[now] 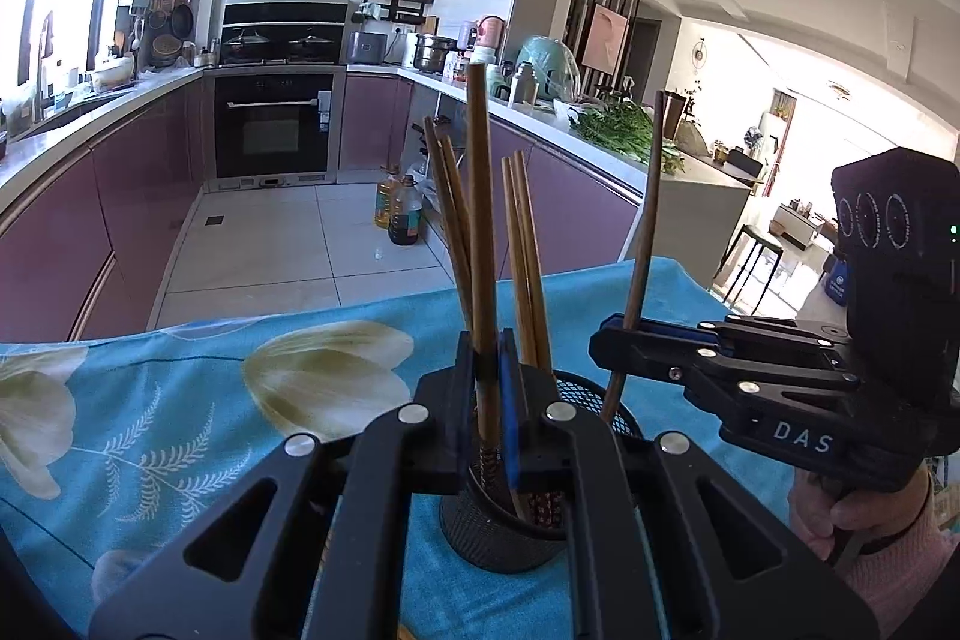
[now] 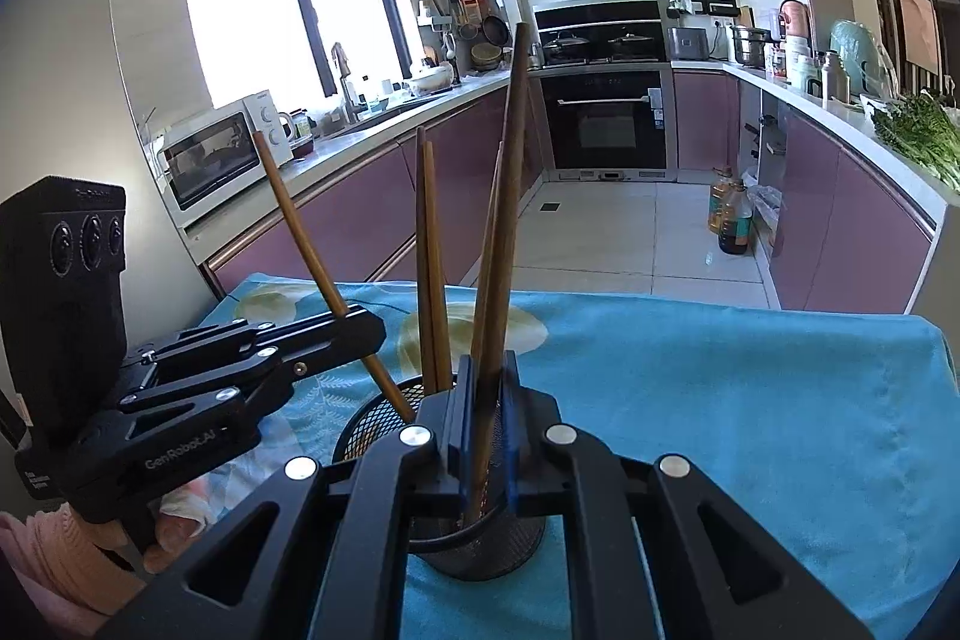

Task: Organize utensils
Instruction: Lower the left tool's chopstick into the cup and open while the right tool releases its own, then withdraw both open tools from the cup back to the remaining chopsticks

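A: Left gripper (image 1: 489, 370), nearest in left wrist view, clamped tight on one chopstick (image 1: 480, 220), its lower end down in mesh holder (image 1: 498, 532) on blue floral cloth (image 1: 180, 400). Right gripper (image 1: 624, 340)?

B: Pinching second chopstick (image 1: 642, 244), tip inside holder.

A: Right wrist view?

B: Right gripper (image 2: 486, 400) closed on chopstick (image 2: 507, 220) over holder (image 2: 480, 550); left gripper (image 2: 354, 328) grips slanted chopstick (image 2: 312, 256). Loose chopsticks (image 2: 429, 268) stand in holder.

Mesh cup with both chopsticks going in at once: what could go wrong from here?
1. The left claw and right claw each grip a chopstick over the same mesh cup; they could collide.
2. The light cup could tip if a chopstick levers its rim.
3. The chopsticks already inside could block entry.
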Tool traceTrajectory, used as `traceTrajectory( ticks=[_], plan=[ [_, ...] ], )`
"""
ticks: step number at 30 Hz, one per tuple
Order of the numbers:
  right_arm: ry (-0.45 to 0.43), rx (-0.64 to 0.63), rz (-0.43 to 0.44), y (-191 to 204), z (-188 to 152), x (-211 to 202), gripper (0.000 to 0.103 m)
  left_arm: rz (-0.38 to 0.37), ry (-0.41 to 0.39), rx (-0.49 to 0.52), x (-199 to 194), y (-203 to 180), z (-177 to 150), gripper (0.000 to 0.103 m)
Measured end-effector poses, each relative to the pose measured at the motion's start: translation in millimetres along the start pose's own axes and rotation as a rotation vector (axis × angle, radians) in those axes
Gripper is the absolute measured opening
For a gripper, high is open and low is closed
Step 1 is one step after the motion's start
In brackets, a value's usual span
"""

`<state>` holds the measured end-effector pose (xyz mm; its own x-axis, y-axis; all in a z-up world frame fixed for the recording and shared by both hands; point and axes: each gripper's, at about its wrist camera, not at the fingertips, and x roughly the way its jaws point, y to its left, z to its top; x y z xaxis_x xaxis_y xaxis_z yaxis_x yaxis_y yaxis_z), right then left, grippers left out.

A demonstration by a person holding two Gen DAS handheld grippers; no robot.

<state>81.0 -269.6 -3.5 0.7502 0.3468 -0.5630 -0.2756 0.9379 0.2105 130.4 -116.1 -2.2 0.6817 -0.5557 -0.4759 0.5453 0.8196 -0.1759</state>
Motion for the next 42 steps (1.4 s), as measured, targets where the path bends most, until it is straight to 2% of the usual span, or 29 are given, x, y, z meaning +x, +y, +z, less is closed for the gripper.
traceTrajectory(
  ticks=[5,7,12,14,16,19,21,23,24,29,30,34,38,42],
  plan=[
    [0.041,0.009,-0.006,-3.0,0.7,10.5,0.008,-0.054,0.032,-0.013,-7.3,2.0,13.0,0.008],
    [0.052,0.02,-0.015,-5.5,0.7,16.6,0.01,-0.041,0.045,-0.013,-3.8,7.1,18.3,0.008],
    [0.059,0.045,-0.019,-10.9,-5.3,20.8,0.013,-0.032,0.151,0.002,21.0,11.3,18.7,0.015],
    [0.052,0.042,-0.013,-9.7,-6.6,18.2,0.015,-0.039,0.175,-0.007,23.9,14.7,12.9,0.017],
    [0.035,0.039,-0.015,-8.4,-7.3,13.2,0.026,-0.05,0.178,-0.02,22.7,17.7,6.5,0.02],
    [0.012,0.044,-0.011,-8.9,-8.6,4.3,0.028,-0.056,0.158,-0.027,12.3,21.0,-3.8,0.03],
    [-0.01,0.046,0.003,-7.9,-10.4,-4.3,0.031,-0.028,0.142,-0.027,3.0,23.9,-9.5,0.046],
    [-0.034,0.036,0.022,-5.0,-12.4,-13.7,0.033,-0.006,0.118,-0.025,-9.3,26.6,-14.7,0.053],
    [-0.042,0.031,0.033,-2.5,-14.0,-18.1,0.035,0.004,0.108,-0.025,-15.9,28.4,-18.1,0.06],
    [-0.068,-0.053,0.13,22.5,-29.4,-42.3,0.043,0.089,0.058,-0.024,-49.3,35.0,-36.4,0.089],
    [-0.065,-0.071,0.154,27.8,-33.9,-45.6,0.046,0.1,0.056,-0.028,-55.3,37.8,-41.5,0.092],
    [-0.001,-0.119,0.218,50.7,-54.7,-38.5,0.048,0.136,0.076,-0.046,-69.0,45.7,-63.4,0.097],
    [0.119,-0.094,0.227,62.9,-76.6,-6.2,0.048,0.174,0.117,-0.072,-72.9,52.3,-85.3,0.097],
    [0.199,-0.062,0.221,69.3,-91.6,19.1,0.047,0.19,0.169,-0.087,-71.6,57.1,-99.9,0.097]
  ],
)
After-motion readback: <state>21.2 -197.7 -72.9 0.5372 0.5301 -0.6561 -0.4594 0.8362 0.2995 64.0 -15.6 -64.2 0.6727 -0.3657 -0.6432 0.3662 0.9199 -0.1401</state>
